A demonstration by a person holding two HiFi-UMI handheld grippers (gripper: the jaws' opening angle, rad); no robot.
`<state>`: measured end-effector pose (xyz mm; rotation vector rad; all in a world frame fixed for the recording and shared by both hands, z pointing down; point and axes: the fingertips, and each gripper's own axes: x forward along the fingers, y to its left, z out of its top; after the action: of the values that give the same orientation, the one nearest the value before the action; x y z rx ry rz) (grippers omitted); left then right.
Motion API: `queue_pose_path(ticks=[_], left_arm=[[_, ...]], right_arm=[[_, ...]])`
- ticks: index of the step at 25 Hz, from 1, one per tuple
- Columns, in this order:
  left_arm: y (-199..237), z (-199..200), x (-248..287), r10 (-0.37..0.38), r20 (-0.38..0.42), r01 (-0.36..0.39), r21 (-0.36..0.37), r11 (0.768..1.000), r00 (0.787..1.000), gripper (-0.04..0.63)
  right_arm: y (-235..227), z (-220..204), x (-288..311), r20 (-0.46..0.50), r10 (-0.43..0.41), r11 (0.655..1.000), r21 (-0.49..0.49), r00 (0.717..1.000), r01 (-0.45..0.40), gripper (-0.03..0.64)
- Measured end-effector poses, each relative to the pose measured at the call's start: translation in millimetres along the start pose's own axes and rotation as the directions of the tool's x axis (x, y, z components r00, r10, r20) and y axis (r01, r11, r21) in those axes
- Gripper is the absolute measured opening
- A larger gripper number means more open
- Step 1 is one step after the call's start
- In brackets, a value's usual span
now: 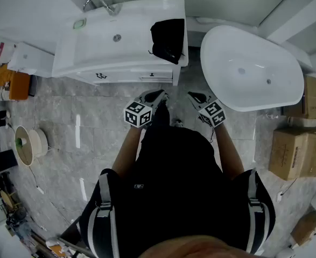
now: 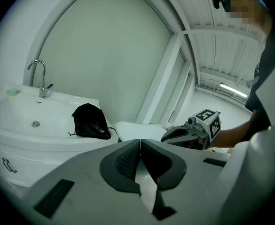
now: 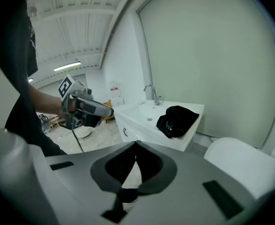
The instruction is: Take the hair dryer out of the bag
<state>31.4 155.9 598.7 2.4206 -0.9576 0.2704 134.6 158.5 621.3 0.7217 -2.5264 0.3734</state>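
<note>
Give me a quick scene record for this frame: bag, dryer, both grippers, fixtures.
black bag: lying on the right end of the sink counter
hair dryer: not visible
left gripper: jaws shut, empty, short of the counter
right gripper: jaws shut, empty, short of the counter
bathtub: white, right of the counter
task state: bag untouched

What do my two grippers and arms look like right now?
The left gripper and right gripper both have grey bodies with dark, black-padded jaws. Each carries a white cube with black square markers: left cube, right cube. A thin dark cable hangs from the left one. The person wears a black top with white stripes near the shoulders, and the forearms are bare.
</note>
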Motion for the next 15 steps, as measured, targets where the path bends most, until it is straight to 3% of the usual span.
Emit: queue_pose_path(ticks=[15], left_arm=[[-6.4,0.3,7.8,-0.004,-0.001,0.004,-0.006,1.000,1.000,0.017]], right_arm=[[-0.9,-4.1,-1.3,-0.008,0.011,1.000,-0.001,1.000,-0.011,0.060]])
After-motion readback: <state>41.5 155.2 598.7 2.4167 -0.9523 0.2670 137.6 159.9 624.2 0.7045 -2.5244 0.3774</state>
